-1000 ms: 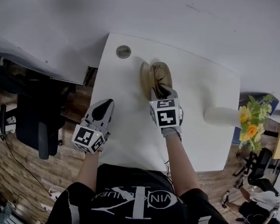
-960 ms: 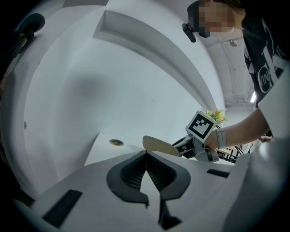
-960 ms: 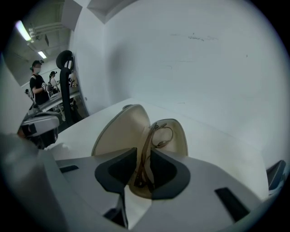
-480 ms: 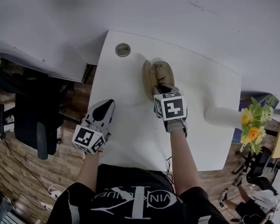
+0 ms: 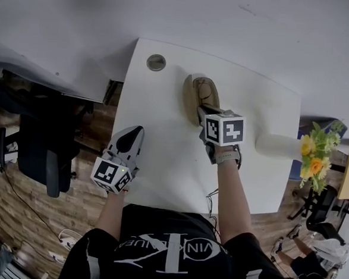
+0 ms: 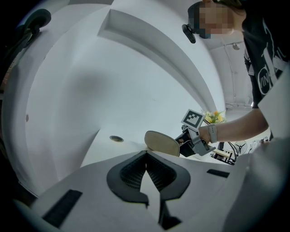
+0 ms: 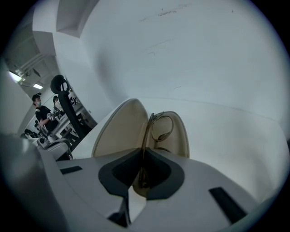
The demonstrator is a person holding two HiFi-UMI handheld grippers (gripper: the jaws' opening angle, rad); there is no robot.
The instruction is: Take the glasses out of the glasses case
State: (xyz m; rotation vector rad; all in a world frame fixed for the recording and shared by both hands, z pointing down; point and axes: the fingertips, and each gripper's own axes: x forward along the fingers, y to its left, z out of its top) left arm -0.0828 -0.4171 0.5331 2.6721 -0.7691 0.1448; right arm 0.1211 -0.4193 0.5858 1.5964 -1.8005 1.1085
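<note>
My right hand-held gripper (image 7: 142, 156) has just been closing its jaws & is now clamping on the thin frame of the glasses (image 7: 161, 128). Nothing else is sitting btwn the jaws. Vs a sec ago in the head view, its marker cube is sitting rolled over toward 3 o'clock. I'm reading that as grip made, lift-out not yet begun. The glasses are lying inside the open glasses case (image 7: 118, 131), lid standing at 9 o'clock of them.

My left hand-held gripper (image 5: 128, 140) is idling at approx 8 o'clock of the case, jaws together, holding nothing.

Count:
- 1x glasses case, 1x glasses.
- 2x hand-held grippers.
- 1x white surface (image 5: 160, 171).
- 1x round grommet (image 5: 156, 62) at 10 o'clock of the case.
- 1x bunch of flowers (image 5: 314, 153) at 4 o'clock.
</note>
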